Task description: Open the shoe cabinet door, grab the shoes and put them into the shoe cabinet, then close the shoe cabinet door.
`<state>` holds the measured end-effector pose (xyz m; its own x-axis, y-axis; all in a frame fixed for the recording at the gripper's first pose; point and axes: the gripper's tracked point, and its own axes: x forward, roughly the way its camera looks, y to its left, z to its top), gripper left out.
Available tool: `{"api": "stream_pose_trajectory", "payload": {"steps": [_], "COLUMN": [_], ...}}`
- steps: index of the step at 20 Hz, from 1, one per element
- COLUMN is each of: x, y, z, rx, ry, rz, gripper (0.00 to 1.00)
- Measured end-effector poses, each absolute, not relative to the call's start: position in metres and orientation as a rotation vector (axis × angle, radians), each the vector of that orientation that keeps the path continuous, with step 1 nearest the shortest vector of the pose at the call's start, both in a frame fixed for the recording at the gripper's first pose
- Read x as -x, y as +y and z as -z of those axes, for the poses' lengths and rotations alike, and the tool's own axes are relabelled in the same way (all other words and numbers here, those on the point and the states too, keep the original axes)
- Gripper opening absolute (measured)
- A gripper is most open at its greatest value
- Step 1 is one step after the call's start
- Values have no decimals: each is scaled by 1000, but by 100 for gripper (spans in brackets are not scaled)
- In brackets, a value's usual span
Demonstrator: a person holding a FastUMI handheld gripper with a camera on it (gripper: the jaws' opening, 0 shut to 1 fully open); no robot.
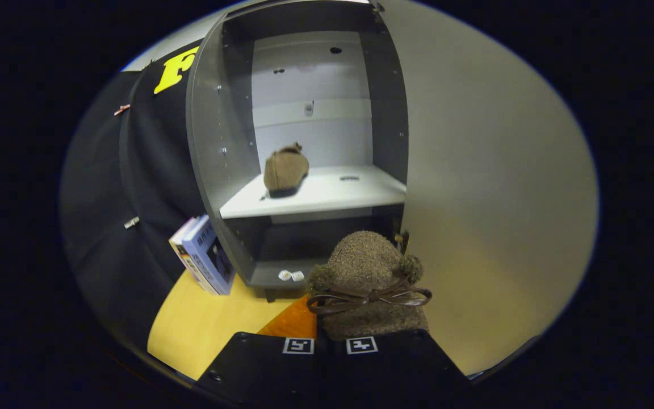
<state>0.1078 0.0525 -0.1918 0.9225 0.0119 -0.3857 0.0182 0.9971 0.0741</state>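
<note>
The gripper (330,345) holds a brown fuzzy slipper (368,284) by its heel end: the two fingers are drawn close together and the slipper's back sits between them, so I judge that both press on it. The slipper's long axis runs straight forward from the fingers, with its rounded toe pointing away toward the shoe cabinet (213,170), and a thin brown bow (369,298) with two small pompoms lies across its top, just ahead of the fingers. The cabinet stands open beyond the slipper. Its door (497,187) is swung out to the right and its pale inner face stands beside the held slipper. Inside, on the white middle shelf (332,196), the other slipper (285,169) of the pair already rests near the shelf's left side, toe pointing outward and a little to the right, so the right half of the shelf is free. This shelf lies above and ahead of the held slipper's toe, and the toe is now about level with the dark lower compartment under it. So the coming move, as I judge it, needs a lift and then a push forward to the free right part of the shelf. The gripper looks almost level and is aimed a little right of the cabinet's middle. Some books (205,261) lean against the cabinet's left wall on the yellow floor (208,324).
</note>
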Motion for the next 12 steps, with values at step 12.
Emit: {"api": "stream_pose_trajectory", "payload": {"steps": [12], "x": [-279], "y": [78], "z": [54], "rx": [-70], "ry": [321], "rz": [-54], "gripper": [6]}}
